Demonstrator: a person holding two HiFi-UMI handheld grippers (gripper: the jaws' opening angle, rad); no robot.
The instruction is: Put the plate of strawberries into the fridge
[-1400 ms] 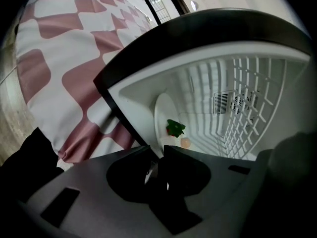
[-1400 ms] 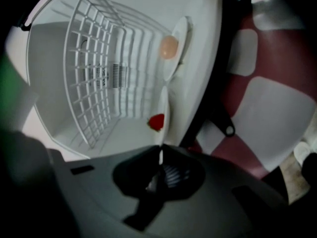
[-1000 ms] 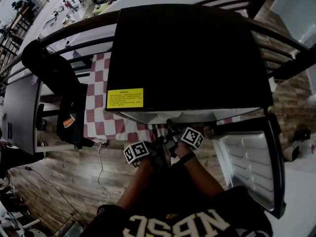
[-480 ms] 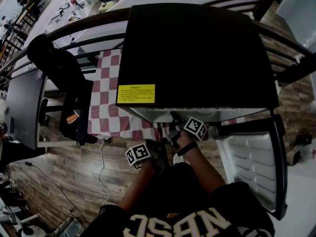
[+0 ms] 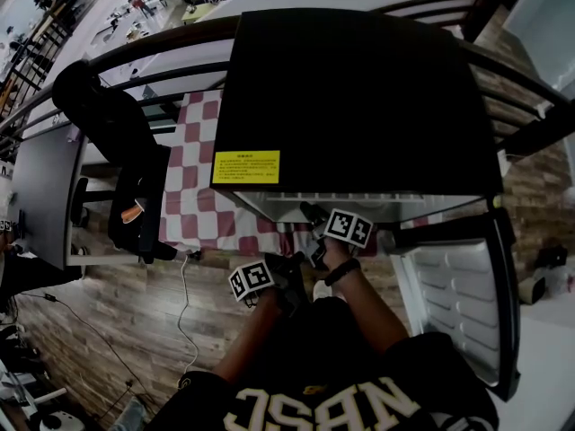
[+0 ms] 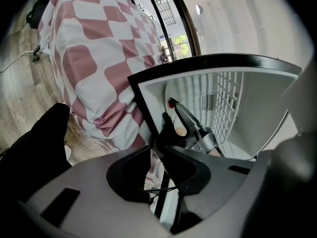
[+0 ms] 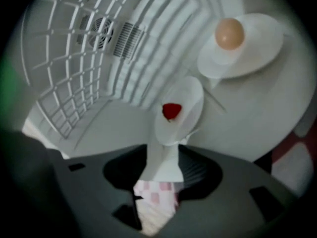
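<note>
Adjoining fridge [image 5: 359, 97]: checkered tablecloth [image 5: 193, 205], wooden floor [image 5: 117, 312]

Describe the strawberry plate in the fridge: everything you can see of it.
The plate is small, plain white and glossy, like china, with a shallow rim. One red strawberry lies on it, off centre. It sits on a white surface inside the fridge, in front of a larger white plate. Its near rim reaches between the jaws of the right gripper, which have just been opening and stand apart without pinching it.
</note>
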